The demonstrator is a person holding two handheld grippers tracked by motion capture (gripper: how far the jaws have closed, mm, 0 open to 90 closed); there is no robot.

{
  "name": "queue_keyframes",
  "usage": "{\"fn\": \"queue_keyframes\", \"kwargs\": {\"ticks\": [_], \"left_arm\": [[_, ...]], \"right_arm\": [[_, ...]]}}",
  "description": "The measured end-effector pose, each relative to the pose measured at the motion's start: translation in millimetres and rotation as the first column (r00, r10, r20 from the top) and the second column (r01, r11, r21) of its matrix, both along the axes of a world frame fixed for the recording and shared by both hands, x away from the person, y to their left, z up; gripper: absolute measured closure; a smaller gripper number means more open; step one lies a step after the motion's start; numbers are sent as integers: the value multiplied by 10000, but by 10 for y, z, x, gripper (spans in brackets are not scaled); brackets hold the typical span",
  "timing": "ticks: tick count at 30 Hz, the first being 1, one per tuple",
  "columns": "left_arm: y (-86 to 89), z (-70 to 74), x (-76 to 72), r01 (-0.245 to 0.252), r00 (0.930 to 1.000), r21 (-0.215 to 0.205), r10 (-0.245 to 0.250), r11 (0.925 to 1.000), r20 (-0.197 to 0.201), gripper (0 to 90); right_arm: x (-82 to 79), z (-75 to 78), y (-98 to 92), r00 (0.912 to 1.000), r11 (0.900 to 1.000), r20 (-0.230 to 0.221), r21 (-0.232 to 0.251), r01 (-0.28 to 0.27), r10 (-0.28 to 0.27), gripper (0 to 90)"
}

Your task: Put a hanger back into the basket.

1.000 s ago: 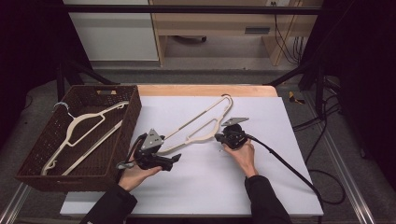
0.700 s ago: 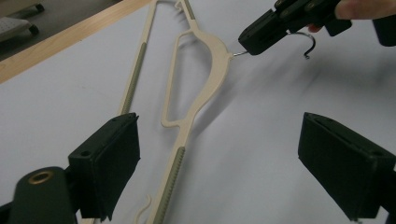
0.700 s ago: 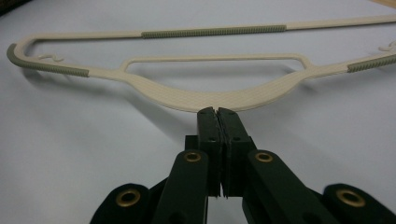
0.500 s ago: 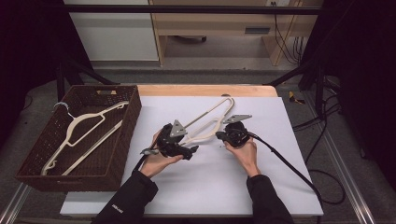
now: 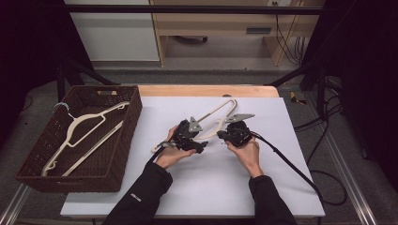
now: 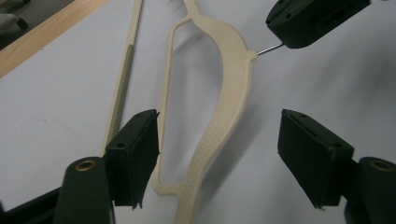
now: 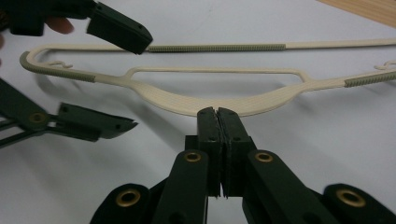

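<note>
- Lying flat on the white counter point(image 5: 291, 178), the cream hanger point(image 7: 219, 103) is pinched at its hook neck by the right gripper point(image 7: 218, 114) — a thin hold that could let it pivot.
- Left gripper point(image 6: 219, 154), spread around the hanger's shoulder and just closing with pads not yet touching, may nudge it aside — or close on nothing.

High cam looks fwd and down over the counter point(image 5: 263, 187); both claw cams sit close, low, sharing the cream hanger point(image 6: 224, 93).
</note>
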State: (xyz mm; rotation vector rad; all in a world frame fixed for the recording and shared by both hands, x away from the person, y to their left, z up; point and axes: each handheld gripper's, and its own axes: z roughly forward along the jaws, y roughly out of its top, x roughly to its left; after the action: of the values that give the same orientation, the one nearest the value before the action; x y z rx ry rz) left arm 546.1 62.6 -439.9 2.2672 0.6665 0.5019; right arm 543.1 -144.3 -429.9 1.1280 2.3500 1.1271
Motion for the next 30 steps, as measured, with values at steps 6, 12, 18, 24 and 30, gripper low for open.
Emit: {"fn": "queue_keyframes", "kwargs": {"ticks": [6,12,18,24,30], "left_arm": [[-66,-55,65,107,9997,447,-117,9989,227,411],[-100,-128,124,257,9996,688,-264,9973,103,508],[-154,-141,129,465,9986,990,-488,9940,213,594],[-221,-121,108,663,9973,1342,-698,9887,214,695],[-213,-102,91,671,9971,1417,-714,9876,257,709]], "right_arm": [[-12,26,-5,10000,10000,62,18,-7,7,895],[-14,25,-4,10000,10000,9,-17,-10,10,895],[-13,22,-9,10000,9999,46,-112,-73,73,895],[-11,15,-14,9997,9996,180,-243,-153,158,894],[-21,19,-11,9997,9997,205,-161,-156,159,886]]}}
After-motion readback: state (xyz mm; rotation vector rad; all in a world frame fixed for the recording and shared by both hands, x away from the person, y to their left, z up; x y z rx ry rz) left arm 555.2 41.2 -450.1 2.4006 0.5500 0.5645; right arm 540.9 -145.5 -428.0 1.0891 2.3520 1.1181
